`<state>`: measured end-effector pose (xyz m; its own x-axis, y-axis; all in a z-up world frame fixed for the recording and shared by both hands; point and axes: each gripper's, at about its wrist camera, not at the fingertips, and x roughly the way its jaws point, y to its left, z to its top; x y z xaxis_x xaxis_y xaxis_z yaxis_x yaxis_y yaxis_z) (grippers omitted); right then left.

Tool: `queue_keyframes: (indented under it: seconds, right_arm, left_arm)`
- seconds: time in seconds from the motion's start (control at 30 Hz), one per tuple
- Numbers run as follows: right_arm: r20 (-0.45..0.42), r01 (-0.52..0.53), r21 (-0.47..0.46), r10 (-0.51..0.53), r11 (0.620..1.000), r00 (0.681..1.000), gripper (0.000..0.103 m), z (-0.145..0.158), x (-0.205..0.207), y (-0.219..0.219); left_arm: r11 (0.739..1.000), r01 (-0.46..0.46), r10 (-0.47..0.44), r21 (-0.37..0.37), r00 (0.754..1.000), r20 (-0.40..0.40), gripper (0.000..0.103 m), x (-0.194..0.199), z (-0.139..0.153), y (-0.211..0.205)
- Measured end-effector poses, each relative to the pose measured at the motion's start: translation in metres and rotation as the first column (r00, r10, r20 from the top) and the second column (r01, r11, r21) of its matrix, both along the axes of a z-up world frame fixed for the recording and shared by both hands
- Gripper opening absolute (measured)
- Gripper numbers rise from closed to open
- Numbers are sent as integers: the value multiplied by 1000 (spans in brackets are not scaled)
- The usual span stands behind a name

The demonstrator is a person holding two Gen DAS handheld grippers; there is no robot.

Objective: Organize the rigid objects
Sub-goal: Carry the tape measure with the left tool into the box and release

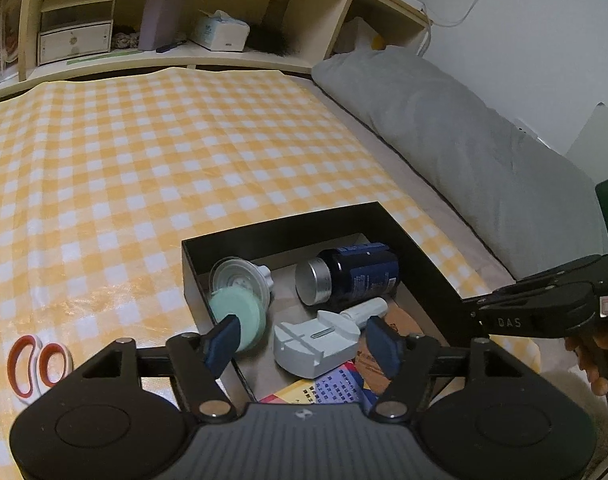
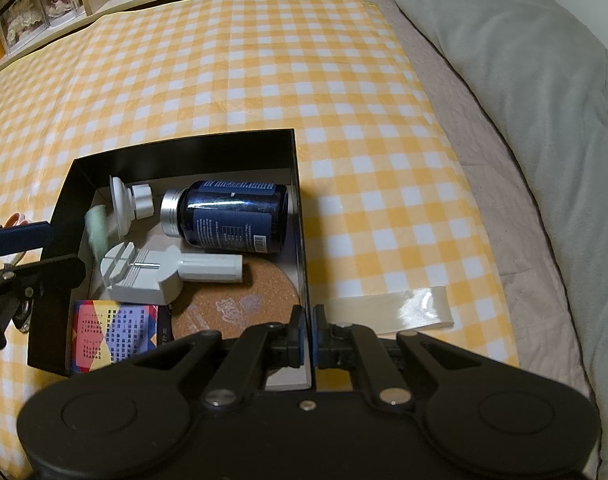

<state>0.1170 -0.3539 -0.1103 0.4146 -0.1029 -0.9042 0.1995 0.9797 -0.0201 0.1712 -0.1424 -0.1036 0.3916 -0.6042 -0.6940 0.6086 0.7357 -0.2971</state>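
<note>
The left gripper (image 1: 301, 344) is held over the near left corner of the black box (image 1: 287, 226), jaws spread apart, nothing pinched; a mint green disc (image 1: 239, 318) is seen just past its left pad, inside the box. The right gripper (image 2: 308, 334) is clamped tight on the box's right wall. Packed in the box are a dark blue bottle (image 2: 233, 216) lying on its side, a grey tool (image 2: 143, 276), a cork coaster (image 2: 239, 300) and a colourful card pack (image 2: 111, 332). Orange-handled scissors (image 1: 35, 360) are left outside on the yellow checked cloth (image 1: 163, 152).

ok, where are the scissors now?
Left wrist view, lower left: the scissors lie on the checked cloth, outside the black box, left of it.
</note>
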Motion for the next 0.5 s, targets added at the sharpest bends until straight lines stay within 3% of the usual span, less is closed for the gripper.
queue_keyframes:
  seconds: [0.17,0.5]
  right_arm:
    - [0,1,1,-1,1000,1000,4,0,0,0]
    - [0,0,0,0,1000,1000,4,0,0,0]
  left_arm:
    - [1000,18,-18,9,1000,4,94,-2,1,-1]
    - [998,40,-42,47,999,27,101,-4,1,0]
